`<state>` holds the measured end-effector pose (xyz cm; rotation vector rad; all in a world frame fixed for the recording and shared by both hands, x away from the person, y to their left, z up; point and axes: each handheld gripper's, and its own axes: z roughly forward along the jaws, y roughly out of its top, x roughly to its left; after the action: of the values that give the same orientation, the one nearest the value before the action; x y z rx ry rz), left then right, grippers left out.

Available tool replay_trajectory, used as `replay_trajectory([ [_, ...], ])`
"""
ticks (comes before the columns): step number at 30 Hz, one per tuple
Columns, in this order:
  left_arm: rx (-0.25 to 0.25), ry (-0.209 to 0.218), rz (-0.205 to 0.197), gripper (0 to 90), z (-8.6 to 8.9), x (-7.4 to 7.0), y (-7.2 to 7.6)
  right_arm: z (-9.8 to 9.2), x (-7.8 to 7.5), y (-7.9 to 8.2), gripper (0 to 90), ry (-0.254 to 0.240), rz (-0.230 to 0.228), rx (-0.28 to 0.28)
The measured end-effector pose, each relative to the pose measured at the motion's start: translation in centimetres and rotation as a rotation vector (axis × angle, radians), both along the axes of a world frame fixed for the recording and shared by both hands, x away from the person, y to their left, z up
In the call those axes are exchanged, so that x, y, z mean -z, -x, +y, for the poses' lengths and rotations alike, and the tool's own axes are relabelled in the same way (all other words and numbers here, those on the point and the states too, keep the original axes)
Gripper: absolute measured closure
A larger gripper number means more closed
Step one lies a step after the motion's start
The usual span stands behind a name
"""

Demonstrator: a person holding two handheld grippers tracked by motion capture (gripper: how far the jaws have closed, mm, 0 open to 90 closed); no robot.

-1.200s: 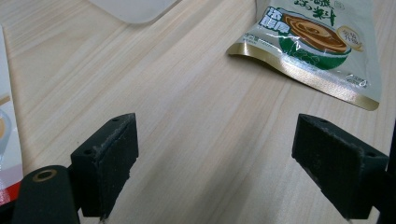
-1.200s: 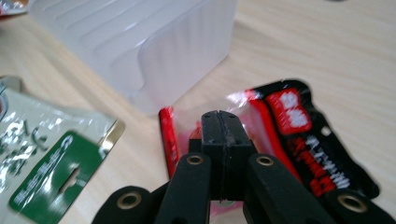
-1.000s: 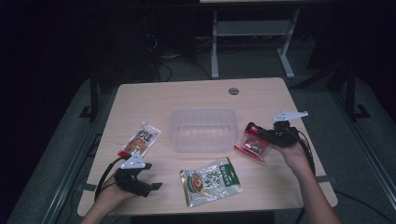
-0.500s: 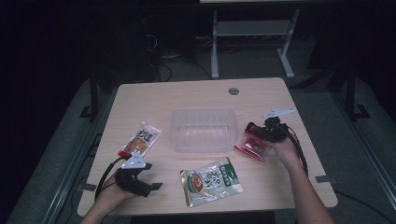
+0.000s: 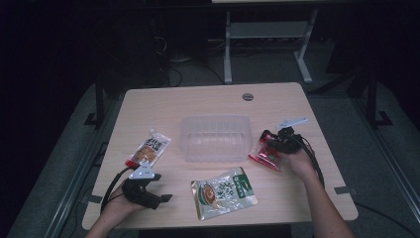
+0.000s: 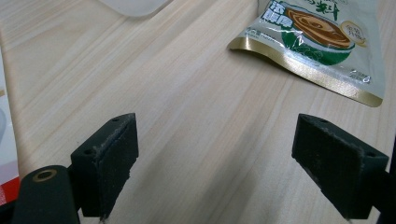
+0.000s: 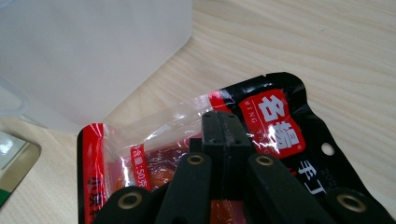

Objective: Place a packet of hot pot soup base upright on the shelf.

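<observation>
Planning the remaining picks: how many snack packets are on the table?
3: orange packet left of the clear tub, green packet in front, red packet under the right gripper.

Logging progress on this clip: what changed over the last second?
The right gripper moved left and lowered onto the red packet, its jaws now shut on it. The left gripper, bin and other two packets stayed put.

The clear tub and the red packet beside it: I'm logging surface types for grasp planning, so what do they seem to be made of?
The clear tub looks like thin translucent plastic with a frosted finish: the wood grain shows dimly through its wall. The red packet seems to be glossy plastic film, printed red and black, with a clear window; it crinkles and catches glare. The right gripper is closed on it.
</observation>
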<state>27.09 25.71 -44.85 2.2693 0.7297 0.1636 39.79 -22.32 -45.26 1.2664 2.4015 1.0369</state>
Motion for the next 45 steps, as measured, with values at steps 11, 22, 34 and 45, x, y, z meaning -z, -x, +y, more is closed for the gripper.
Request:
replay_trajectory([
  [11,-0.004,-0.001,0.004,14.0,0.2,0.0,0.0,0.2,-0.2,0.8,89.7,0.016,0.026,-0.036],
  [22,-0.004,0.002,0.002,14.1,0.2,-0.1,0.1,0.4,-0.6,2.9,89.7,0.053,0.043,-0.076],
  [34,-0.002,0.000,0.006,14.1,0.1,0.0,0.2,0.6,-0.9,5.2,89.7,0.075,0.061,-0.115],
  [45,0.005,-0.009,0.004,14.1,0.0,-0.1,0.2,-0.1,-0.9,7.4,89.7,0.093,0.080,-0.136],
])
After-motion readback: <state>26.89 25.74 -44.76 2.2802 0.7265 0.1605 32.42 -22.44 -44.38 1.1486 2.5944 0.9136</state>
